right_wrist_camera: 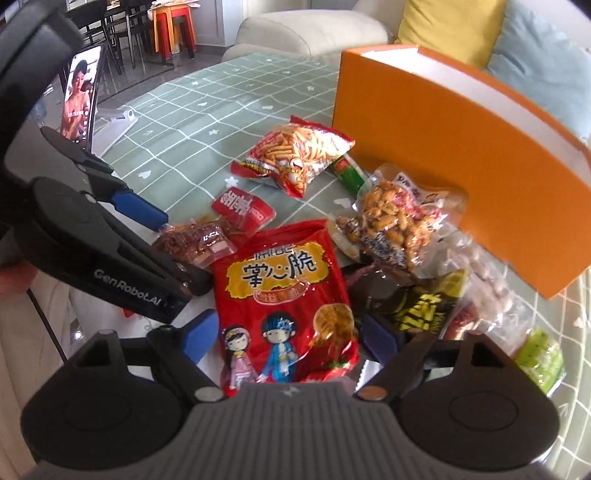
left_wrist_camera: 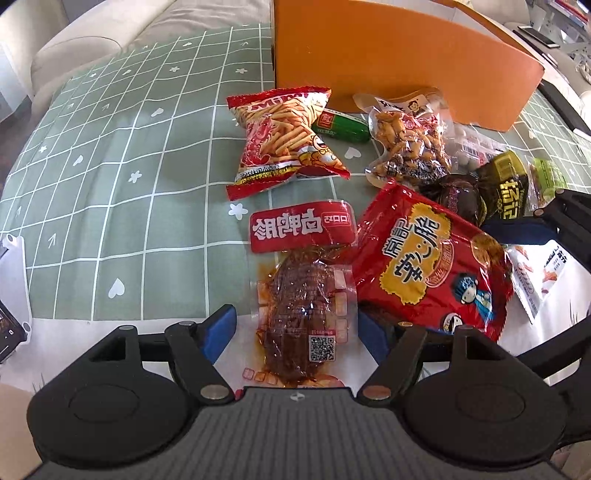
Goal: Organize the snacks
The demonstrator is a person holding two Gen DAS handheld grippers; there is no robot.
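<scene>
Both tools wide, empty: left tool (left_wrist_camera: pixel 291 328) straddling limp, slippery meat pouch (left_wrist_camera: pixel 301 314), right tool (right_wrist_camera: pixel 286 334) astride crinkly noodle bag (right_wrist_camera: pixel 284 295) before orange box (right_wrist_camera: pixel 461 184); pinch mid-body.

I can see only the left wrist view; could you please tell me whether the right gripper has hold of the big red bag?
Observer: Not yet. The right gripper is open, its blue pads either side of the lower end of the big red bag, not pressing.
Operator: Thank you. Is anything behind the orange box?
Observer: A yellow cushion and a pale blue cushion on the sofa.
Operator: And what is on the stand at my left edge?
Observer: A phone, propped upright, screen lit.
</scene>
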